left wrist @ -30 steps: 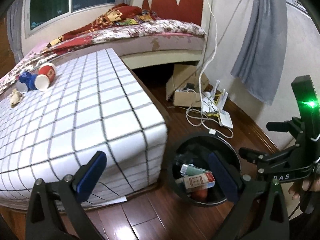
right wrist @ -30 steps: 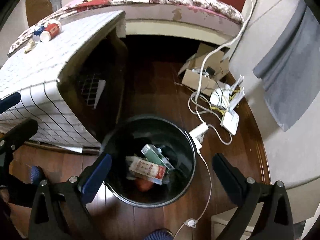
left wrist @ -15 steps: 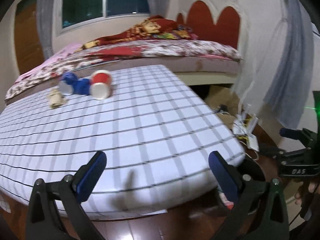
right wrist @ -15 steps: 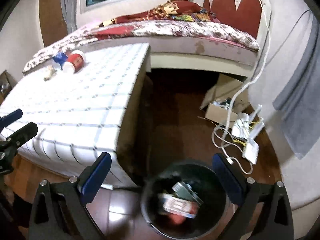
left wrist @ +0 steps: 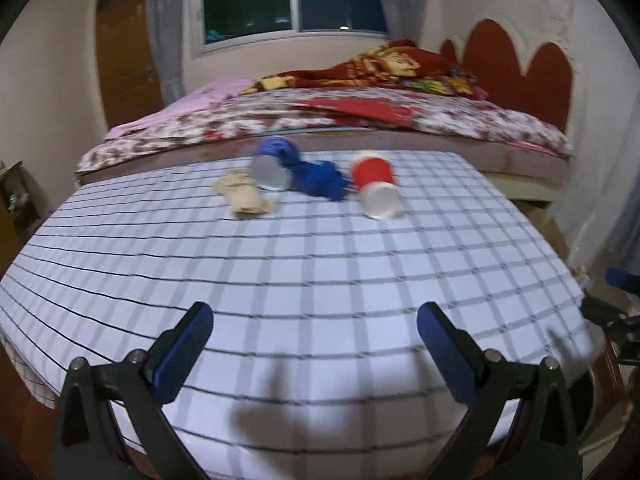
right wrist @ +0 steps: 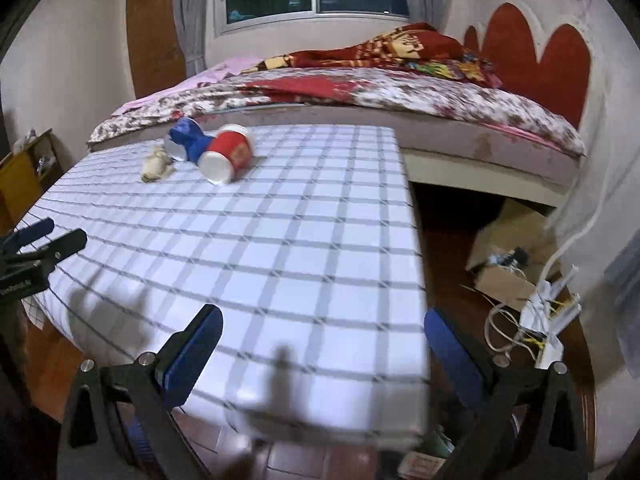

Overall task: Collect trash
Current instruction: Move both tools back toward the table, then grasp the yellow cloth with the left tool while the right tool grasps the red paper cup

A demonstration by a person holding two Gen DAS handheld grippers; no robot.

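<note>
Checked table [left wrist: 320,280]: two cups [left wrist: 376,188], one wrapper [left wrist: 244,196].

Left tongs [left wrist: 314,346] spread wide, nothing between the blue pads [left wrist: 182,354], hovering over the near edge of the checked surface [left wrist: 320,264]. Trash sits well ahead of the tongs at the far side of the surface: red paper cup [left wrist: 376,188] on its side, white open end toward the camera, ahead and slightly right; blue crumpled wrapper [left wrist: 322,180] just left of it; blue cup [left wrist: 274,162] lying down, touching the wrapper; beige crumpled paper [left wrist: 244,196] furthest left, beside the blue cup. Bed [left wrist: 360,124] with floral cover beyond the surface. Part of the other tongs [left wrist: 618,312] at the right edge, state unclear. Slight motion blur.
</note>
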